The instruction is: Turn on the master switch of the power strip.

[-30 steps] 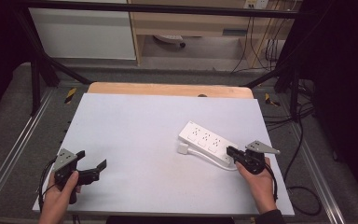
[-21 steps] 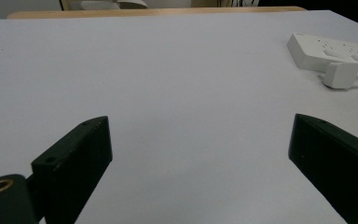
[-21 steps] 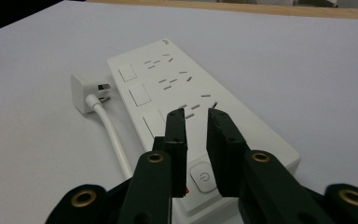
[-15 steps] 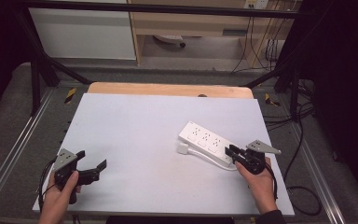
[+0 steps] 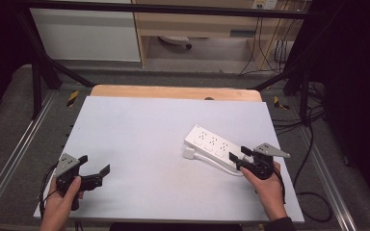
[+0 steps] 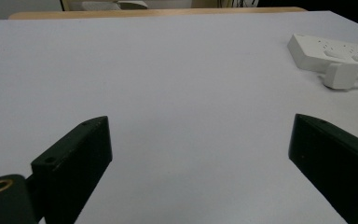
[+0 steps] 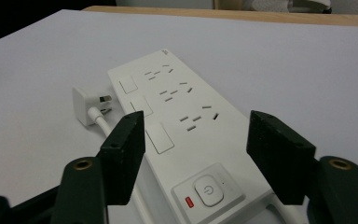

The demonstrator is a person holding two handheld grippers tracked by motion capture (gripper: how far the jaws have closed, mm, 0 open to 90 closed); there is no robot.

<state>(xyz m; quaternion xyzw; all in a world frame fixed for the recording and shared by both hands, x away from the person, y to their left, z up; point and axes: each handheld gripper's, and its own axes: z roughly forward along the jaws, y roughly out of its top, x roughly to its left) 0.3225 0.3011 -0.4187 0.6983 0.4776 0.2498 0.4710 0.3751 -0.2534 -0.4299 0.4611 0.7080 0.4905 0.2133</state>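
Observation:
A white power strip (image 5: 212, 143) lies at an angle on the right half of the white table top (image 5: 144, 120), its white plug (image 5: 189, 154) resting beside its left side. My right gripper (image 5: 238, 155) is at the strip's near end; its jaws have just been opening. In the right gripper view the gripper (image 7: 198, 128) is open, its jaws standing apart on either side of the power strip (image 7: 182, 107), near the power button (image 7: 208, 190). My left gripper (image 5: 95, 163) is open over bare table at the near left, with nothing between its jaws (image 6: 198, 130).
A strip of wooden table edge (image 5: 173, 92) runs along the far side. Metal frame rails (image 5: 14, 154) flank the table, and black cables (image 5: 313, 144) trail on the floor to the right. In the left gripper view the power strip (image 6: 331, 49) and plug (image 6: 340, 75) lie far right.
The right gripper's jaws have spread apart at the end of the power strip. Both hands and the strip have stayed in place.

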